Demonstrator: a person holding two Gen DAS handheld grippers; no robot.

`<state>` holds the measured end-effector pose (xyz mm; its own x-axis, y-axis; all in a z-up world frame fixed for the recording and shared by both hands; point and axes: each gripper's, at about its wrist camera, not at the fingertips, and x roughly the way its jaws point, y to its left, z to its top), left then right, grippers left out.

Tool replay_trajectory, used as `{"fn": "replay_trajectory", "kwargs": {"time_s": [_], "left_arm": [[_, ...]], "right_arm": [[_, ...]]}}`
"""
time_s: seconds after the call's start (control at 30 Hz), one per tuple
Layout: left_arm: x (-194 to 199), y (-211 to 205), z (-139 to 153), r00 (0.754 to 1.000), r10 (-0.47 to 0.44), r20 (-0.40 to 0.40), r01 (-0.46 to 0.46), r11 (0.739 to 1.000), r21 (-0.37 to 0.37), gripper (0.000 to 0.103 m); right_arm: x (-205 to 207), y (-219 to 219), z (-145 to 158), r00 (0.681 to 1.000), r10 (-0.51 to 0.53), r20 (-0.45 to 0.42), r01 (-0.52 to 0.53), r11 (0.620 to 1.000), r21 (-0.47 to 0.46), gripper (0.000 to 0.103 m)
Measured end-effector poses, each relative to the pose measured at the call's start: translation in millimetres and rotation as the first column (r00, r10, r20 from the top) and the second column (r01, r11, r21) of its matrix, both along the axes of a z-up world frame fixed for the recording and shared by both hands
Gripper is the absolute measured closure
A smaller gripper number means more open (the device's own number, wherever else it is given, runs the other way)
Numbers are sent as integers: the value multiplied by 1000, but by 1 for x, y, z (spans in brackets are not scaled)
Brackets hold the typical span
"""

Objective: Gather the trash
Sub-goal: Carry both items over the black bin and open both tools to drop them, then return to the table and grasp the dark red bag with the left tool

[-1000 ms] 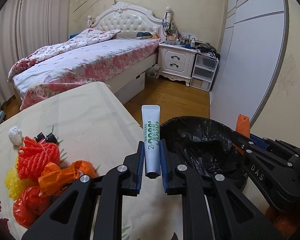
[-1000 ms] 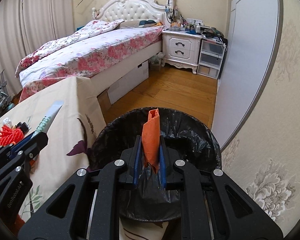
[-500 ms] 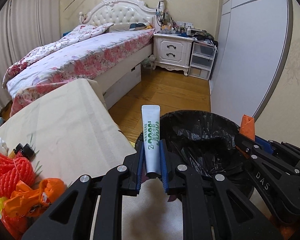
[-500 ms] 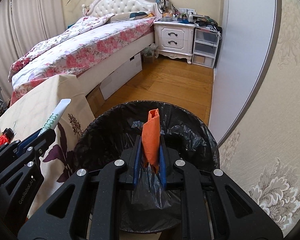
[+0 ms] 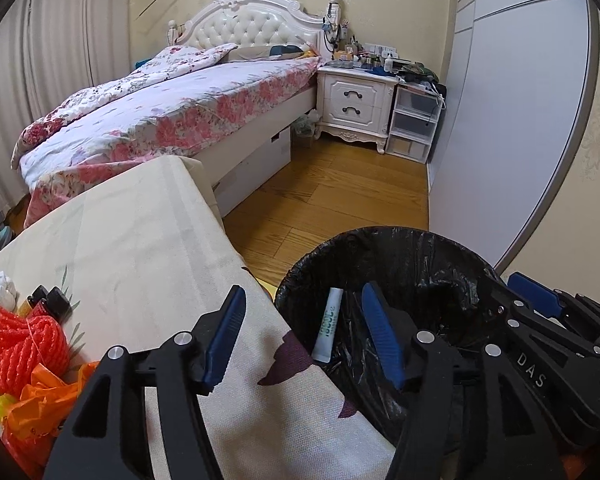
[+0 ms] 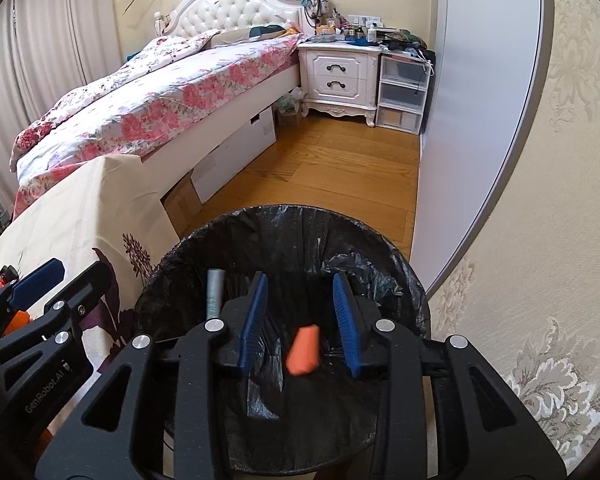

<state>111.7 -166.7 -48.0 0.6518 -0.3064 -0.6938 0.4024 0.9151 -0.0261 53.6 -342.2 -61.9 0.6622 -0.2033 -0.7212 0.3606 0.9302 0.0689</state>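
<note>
Both grippers, left [image 5: 302, 334] and right [image 6: 300, 316], gape wide and empty over the black-lined bin [image 6: 396, 264]; toothpaste tube [image 5: 329, 325] and orange scrap [image 6: 303, 350] drop inside; best withdrawn straight up, clear of the liner

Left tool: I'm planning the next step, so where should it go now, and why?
Probably back left over the table. The left tool is open, its tube already in the bin, while orange netting and an orange bag remain there.
</note>
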Motion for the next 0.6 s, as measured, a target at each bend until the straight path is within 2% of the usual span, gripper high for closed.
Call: {"fn": "replay_trajectory", "kwargs": {"time_s": [0.2, 0.6], "left_arm": [[-3, 3, 4, 1000, 19, 18, -19, 1000, 5, 31], [-29, 41, 28, 997, 69, 43, -69, 998, -6, 29]], "right_arm": [[-3, 0, 5, 1000, -13, 9, 13, 1000, -8, 54], [-22, 26, 21, 999, 37, 27, -37, 999, -21, 50]]}}
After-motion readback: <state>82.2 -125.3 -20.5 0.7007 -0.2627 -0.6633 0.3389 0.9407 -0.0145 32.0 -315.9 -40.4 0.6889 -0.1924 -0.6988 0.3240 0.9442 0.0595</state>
